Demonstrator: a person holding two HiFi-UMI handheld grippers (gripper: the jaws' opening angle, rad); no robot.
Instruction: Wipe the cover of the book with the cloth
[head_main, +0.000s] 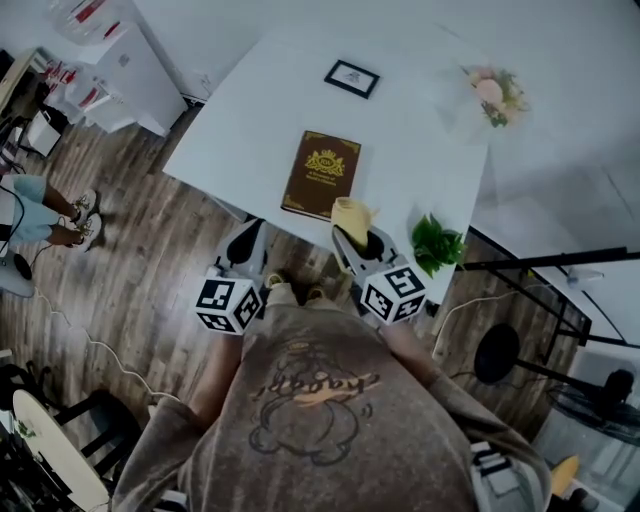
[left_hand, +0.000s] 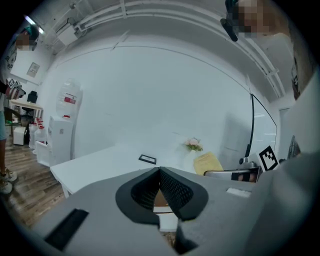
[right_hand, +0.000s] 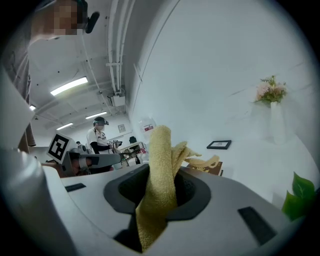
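Your head view is dim and cool-toned. The white desk (head_main: 420, 150) is its brightest patch, washed out enough to lose surface detail, while the wooden floor (head_main: 130, 260) falls dark, darkest under the desk's near edge. Both gripper views are fisheye: black vignette fills their corners and straight lines bow into arcs. In the right gripper view, ceiling strip lights (right_hand: 68, 86) glare at upper left, so light comes from overhead. The cloth (right_hand: 161, 165) weave reads fairly sharp there, but the foreground nearest each lens is soft. In the left gripper view the white wall (left_hand: 150, 90) is evenly lit, with one faint soft shadow at its right.
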